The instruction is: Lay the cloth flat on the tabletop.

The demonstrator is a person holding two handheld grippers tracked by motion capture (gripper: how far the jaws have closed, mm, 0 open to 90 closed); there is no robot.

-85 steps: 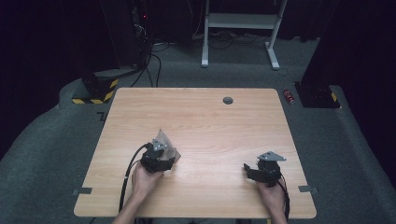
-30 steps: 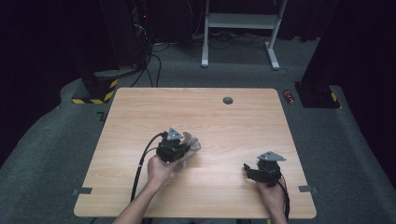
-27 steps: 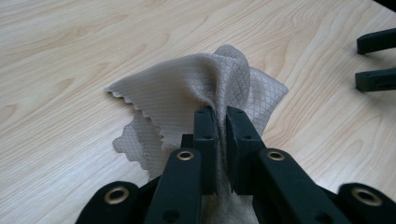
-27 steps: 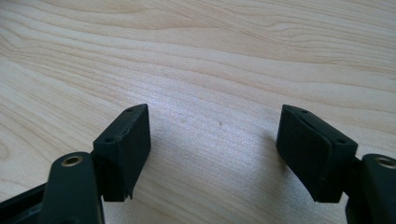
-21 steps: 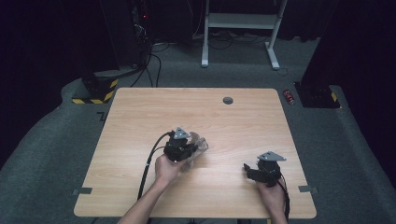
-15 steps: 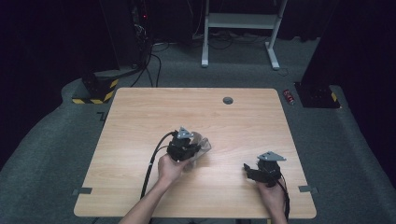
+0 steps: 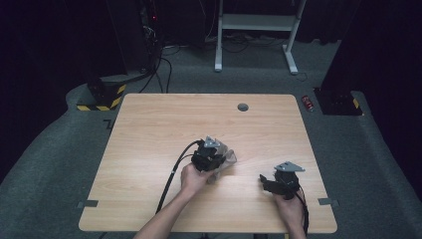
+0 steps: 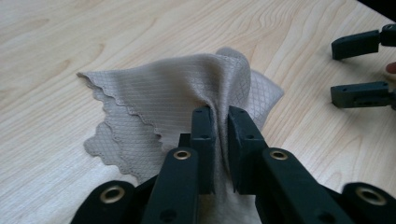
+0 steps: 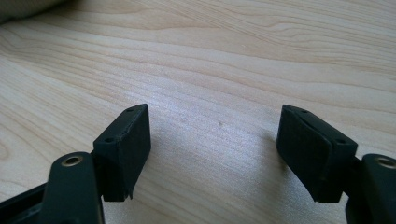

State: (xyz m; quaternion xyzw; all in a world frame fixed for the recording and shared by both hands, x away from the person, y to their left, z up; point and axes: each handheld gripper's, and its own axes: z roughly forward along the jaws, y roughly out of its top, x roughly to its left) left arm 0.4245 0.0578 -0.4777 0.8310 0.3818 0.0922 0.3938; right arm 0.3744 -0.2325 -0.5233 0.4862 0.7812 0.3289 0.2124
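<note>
A beige waffle-weave cloth (image 8: 173, 93) with a scalloped edge lies bunched on the wooden table (image 7: 149, 129). My left gripper (image 8: 222, 126) is shut on a raised fold of it, and the rest drapes onto the wood. From above, the left gripper (image 7: 213, 158) holds the cloth (image 7: 228, 157) near the table's middle. My right gripper (image 7: 263, 180) rests low at the front right, open, its jaws wide apart over bare wood (image 9: 215, 126). The right gripper's two jaws also appear at the top right of the left gripper view (image 8: 359, 65).
A round grommet hole (image 7: 243, 107) sits near the table's far edge. A cable (image 7: 171, 177) trails from the left gripper toward the front edge. Beyond the table stand a white frame (image 7: 254, 30) and dark equipment.
My left gripper has carried the cloth rightward from the front left toward the table's middle. The right gripper has stayed put and open.
</note>
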